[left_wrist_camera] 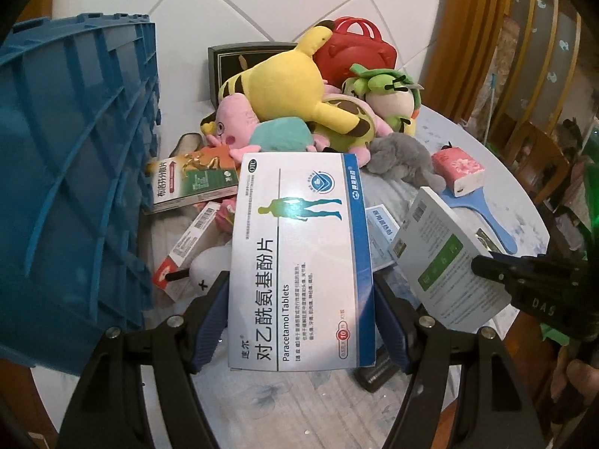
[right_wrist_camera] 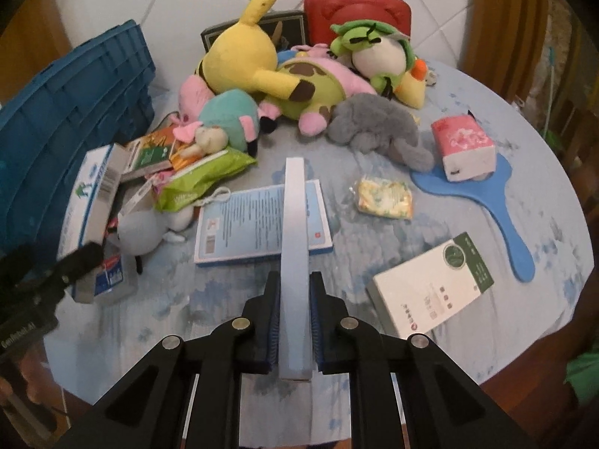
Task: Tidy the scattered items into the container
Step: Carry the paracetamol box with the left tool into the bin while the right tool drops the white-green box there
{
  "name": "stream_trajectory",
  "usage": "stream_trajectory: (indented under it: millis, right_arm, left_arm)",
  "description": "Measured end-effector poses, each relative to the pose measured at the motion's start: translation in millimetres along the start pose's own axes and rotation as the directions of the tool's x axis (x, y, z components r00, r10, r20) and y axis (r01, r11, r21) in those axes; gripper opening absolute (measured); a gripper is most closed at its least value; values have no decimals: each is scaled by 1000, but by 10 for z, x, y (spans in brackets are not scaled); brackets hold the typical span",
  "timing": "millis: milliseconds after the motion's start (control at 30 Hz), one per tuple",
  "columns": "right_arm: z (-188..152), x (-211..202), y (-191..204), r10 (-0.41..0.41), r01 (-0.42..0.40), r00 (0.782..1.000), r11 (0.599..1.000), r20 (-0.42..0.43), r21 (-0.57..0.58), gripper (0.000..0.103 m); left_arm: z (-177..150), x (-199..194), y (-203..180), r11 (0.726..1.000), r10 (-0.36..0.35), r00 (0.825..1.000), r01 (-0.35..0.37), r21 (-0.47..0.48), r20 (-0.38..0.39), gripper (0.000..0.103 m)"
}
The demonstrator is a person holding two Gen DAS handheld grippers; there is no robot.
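Note:
My left gripper is shut on a white and blue Paracetamol box, held flat above the table next to the blue crate. The box also shows in the right wrist view. My right gripper is shut on a white box seen edge-on; in the left wrist view this box shows a green label, with the right gripper at its corner. The crate stands at the table's left.
A pile of plush toys lies at the back with a red bag. On the round blue tablecloth lie a blue-edged flat box, a white and green box, a pink tissue pack, a blue paddle, a yellow packet and medicine boxes.

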State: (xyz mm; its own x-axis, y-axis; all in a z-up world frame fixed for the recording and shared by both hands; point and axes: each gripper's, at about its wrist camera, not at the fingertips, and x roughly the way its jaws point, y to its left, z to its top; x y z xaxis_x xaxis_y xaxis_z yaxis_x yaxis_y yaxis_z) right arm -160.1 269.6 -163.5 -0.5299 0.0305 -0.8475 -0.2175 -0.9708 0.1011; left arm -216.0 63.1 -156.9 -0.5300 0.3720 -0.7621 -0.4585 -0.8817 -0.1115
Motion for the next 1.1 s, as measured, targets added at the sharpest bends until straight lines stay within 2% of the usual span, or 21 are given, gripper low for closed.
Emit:
stream_trajectory:
  millis: [333,433,567,767,967,1100]
  right_arm:
    - [-127,249,31,19,-19,996,1000,-82,3,17]
    - [-171,351,39,8,-9,996,1000,-90,-7,12]
    - [-75,113,80,-1,1,1000,1000,-25,-28,12]
    - [114,-338,148,-10,15,996,998,87,-59,12]
    - [303,-790,217,-13,31,980,996,198,-88,12]
    - [464,-1071,273,47,-13,965,991,259,-130,12]
  left_arm:
    - [-74,32,-34,1000,-6,1000,6,11,-27,71]
    - [-89,46,-21,1000,-2,999,3,12,-34,71]
    - [-60,-1,-18,1000,-8,1000,8,9,-22,71]
    - [109,-223,-82,1000,-21,999,21,13,39,71]
    - [286,-569,-170,1000,2,993,-4,17,117,71]
    - [400,-798,-239,999,39,985,-41,4,170,71]
